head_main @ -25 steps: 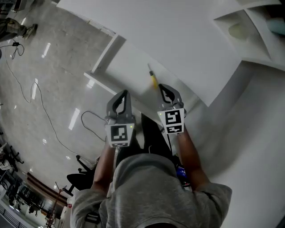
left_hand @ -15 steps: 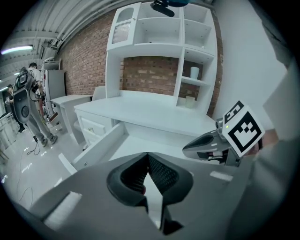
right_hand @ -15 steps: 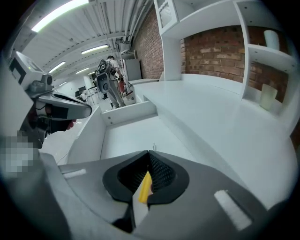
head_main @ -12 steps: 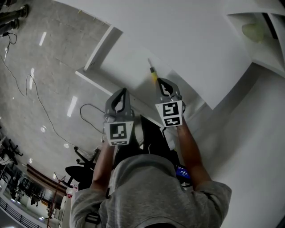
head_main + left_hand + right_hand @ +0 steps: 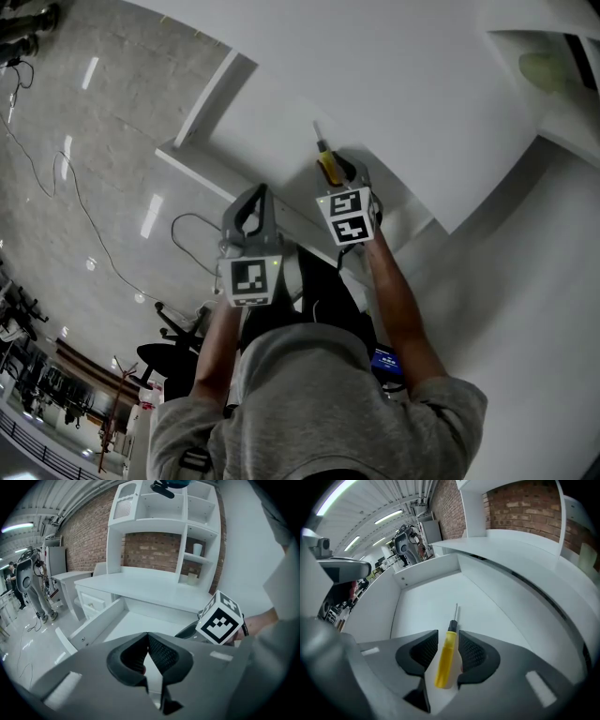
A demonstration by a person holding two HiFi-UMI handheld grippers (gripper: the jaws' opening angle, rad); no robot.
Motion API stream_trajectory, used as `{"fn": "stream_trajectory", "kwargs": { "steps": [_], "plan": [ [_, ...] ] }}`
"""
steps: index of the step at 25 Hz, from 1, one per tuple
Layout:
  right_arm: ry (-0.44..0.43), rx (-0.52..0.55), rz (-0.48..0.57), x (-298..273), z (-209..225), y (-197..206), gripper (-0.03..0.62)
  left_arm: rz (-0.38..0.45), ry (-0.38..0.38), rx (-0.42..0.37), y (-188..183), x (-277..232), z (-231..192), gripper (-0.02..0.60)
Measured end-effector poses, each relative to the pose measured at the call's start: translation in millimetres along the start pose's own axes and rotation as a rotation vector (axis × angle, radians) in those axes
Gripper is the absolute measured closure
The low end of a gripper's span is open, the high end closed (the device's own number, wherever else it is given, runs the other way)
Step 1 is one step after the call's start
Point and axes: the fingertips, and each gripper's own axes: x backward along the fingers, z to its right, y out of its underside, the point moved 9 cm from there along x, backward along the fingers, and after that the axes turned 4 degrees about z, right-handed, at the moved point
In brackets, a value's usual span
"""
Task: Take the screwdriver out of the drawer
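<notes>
A screwdriver point(image 5: 446, 660) with a yellow handle and thin metal shaft lies on the floor of the open white drawer point(image 5: 426, 599). In the head view the screwdriver point(image 5: 326, 165) lies near the drawer's right side. My right gripper point(image 5: 448, 638) points steeply down over it. Its jaws are opening, and the handle lies between the two pads with a thin gap on the left. My left gripper point(image 5: 254, 193) hovers by the drawer's front edge. In its own view the left gripper point(image 5: 147, 637) has its fingertips together and nothing held.
The drawer point(image 5: 246, 122) stands pulled out from a white desk point(image 5: 394, 84). A white shelf unit point(image 5: 161, 531) with a cup stands on the desk against a brick wall. A cable point(image 5: 84, 225) trails over the shiny grey floor at left.
My right gripper has dropped into the drawer and now straddles the screwdriver handle, its jaws parted. The left gripper has sunk a little toward the drawer front.
</notes>
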Motion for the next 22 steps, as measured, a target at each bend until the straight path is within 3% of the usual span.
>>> {"fn": "stream_trajectory", "kwargs": {
  "steps": [9,22],
  "plan": [
    [0.015,0.02,-0.059,-20,1,3,0.477,-0.01,-0.007,0.006,3,-4,-2,0.569],
    [0.04,0.037,-0.061,-17,1,2,0.511,0.006,-0.016,-0.004,-4,5,1,0.569]
  ]
}}
